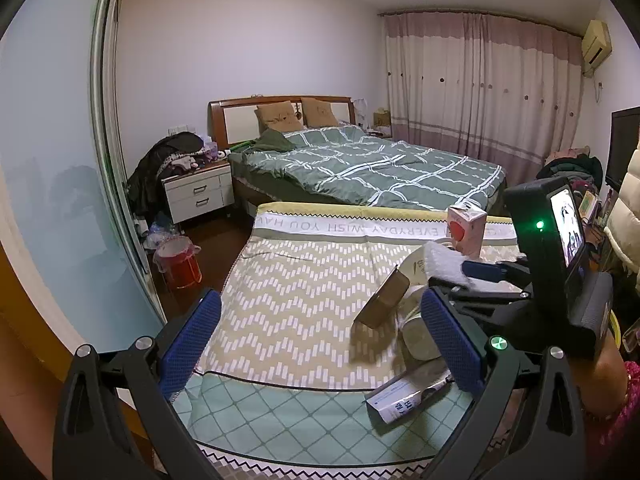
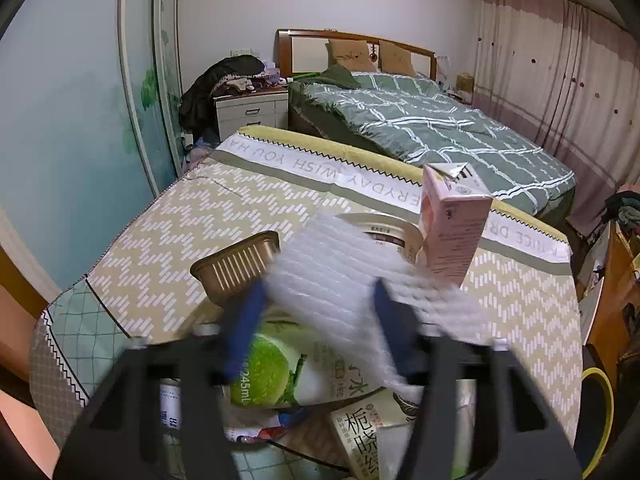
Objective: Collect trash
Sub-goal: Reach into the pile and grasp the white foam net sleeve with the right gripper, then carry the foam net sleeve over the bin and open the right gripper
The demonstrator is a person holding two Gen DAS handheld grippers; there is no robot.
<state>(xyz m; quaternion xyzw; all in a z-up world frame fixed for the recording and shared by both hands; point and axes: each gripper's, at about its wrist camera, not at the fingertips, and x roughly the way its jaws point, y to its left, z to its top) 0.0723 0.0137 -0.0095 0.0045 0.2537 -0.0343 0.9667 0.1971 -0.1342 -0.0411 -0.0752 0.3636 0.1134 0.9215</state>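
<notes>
The right gripper [image 2: 320,316] pinches a white ribbed foam sheet [image 2: 360,276] between its blue pads, apparently clamped though blurred, above trash heaped on the zigzag-patterned cloth [image 1: 304,296]: a brown ridged plastic tray [image 2: 236,268], a green-printed drink carton [image 2: 280,368] and an upright pink carton [image 2: 452,228]. The left gripper [image 1: 320,340] hangs wide open, empty.
</notes>
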